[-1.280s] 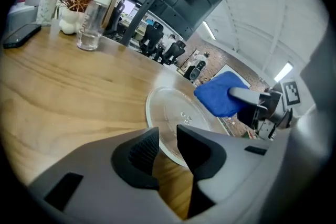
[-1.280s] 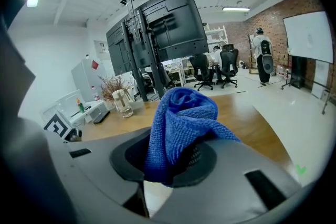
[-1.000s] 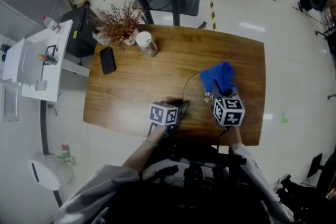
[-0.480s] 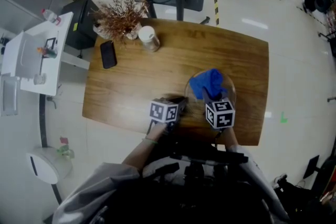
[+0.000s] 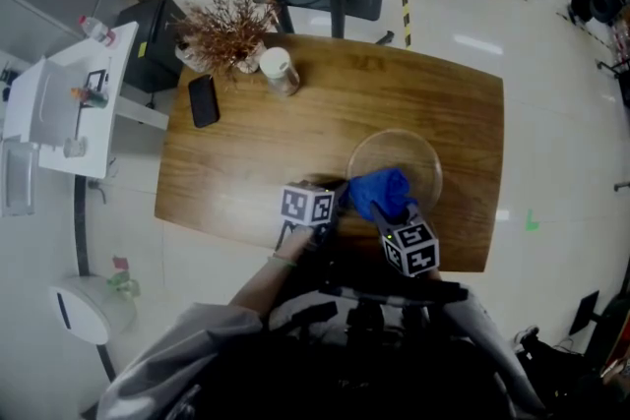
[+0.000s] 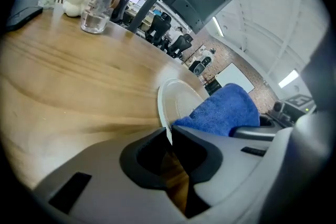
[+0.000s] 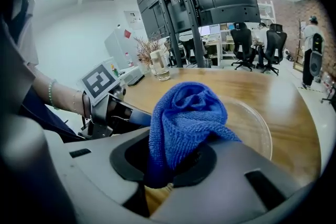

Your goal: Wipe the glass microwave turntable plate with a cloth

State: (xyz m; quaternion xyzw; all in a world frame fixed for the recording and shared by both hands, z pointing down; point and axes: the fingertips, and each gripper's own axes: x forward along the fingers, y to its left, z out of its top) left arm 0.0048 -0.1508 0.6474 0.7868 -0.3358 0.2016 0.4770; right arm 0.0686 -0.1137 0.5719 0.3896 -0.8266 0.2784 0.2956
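**Left gripper (image 6: 169, 138) on the rim, right gripper (image 7: 169, 168) on the cloth**

The left gripper's jaws are pressed together on the thin near rim of the glass turntable plate (image 5: 411, 155), which shows as a pale sliver between them. The right gripper's jaws pinch a bunched blue microfibre cloth (image 7: 185, 113), and the wad rests on the plate's near-left part, just beside the left jaws. The plate lies flat on the wooden table (image 5: 246, 162), in the lower right of the head view, close to the table's near edge.

Risks, as I judge them:
- The hold on the rim is narrow. A hard push from the cloth could twist the glass out of the jaws or chip the edge.
- With the plate so near the table's edge, a stroke pulled toward the person could drag it off.
- The cloth is working right next to the left jaws, so the two grippers may knock together or the cloth may snag.

No brand or label can be read. The square markers on the grippers' cubes carry patterns, not words. The lidded glass tumbler (image 6: 102, 0) in the upper left of the left gripper view has a faint mark too small to make out.
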